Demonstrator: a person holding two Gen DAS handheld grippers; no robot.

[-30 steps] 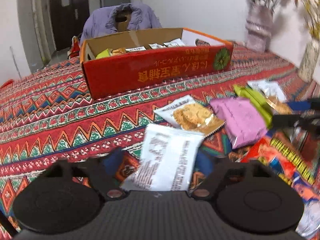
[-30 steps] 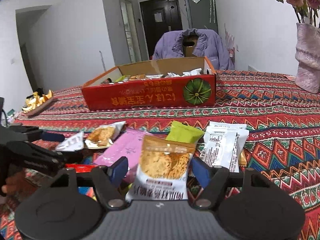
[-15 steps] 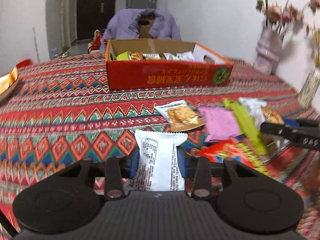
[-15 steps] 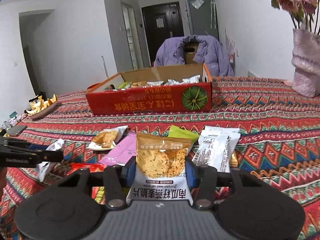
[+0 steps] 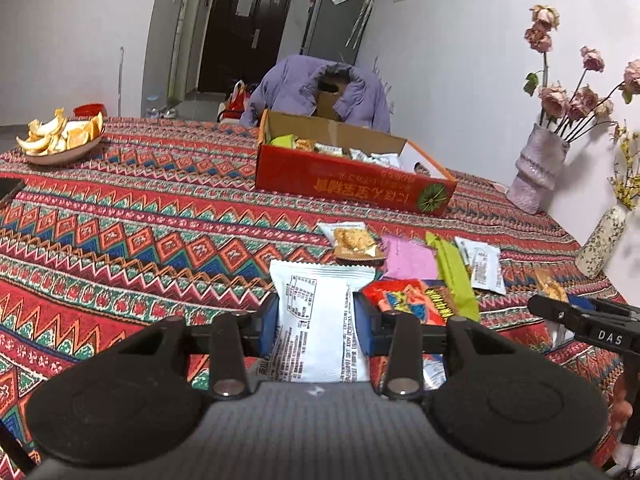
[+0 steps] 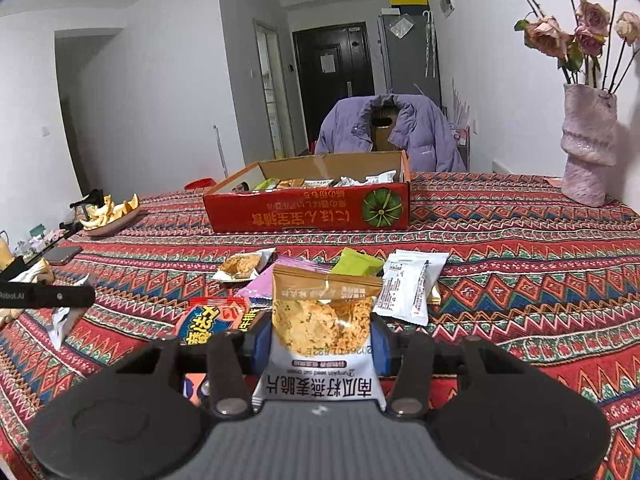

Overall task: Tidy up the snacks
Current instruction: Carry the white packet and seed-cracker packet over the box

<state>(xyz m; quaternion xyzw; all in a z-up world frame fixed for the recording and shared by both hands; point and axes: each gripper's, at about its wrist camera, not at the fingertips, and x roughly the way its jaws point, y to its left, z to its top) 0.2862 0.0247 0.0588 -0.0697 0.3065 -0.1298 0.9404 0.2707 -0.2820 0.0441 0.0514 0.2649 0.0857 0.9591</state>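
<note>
My left gripper (image 5: 316,328) is shut on a white snack packet (image 5: 318,320) and holds it above the patterned tablecloth. My right gripper (image 6: 322,338) is shut on a brown-topped oat crisp packet (image 6: 322,320), also lifted. The red cardboard box (image 5: 352,184) with several snacks inside stands at the far middle of the table; it also shows in the right wrist view (image 6: 308,208). Loose packets lie between me and the box: a crisp packet (image 5: 354,240), a pink one (image 5: 408,258), a green one (image 5: 454,276), a red one (image 5: 408,302) and a white one (image 6: 412,286).
A plate of orange peel (image 5: 60,140) stands at the far left, a phone (image 6: 60,255) near it. A pink vase of dried roses (image 6: 586,152) and a small speckled vase (image 5: 600,242) stand at the right edge. A chair with a purple jacket (image 6: 390,132) is behind the box.
Both grippers closed on their packets and lifted them off the table. Both views rose and drew back, so more of the table and room shows.
</note>
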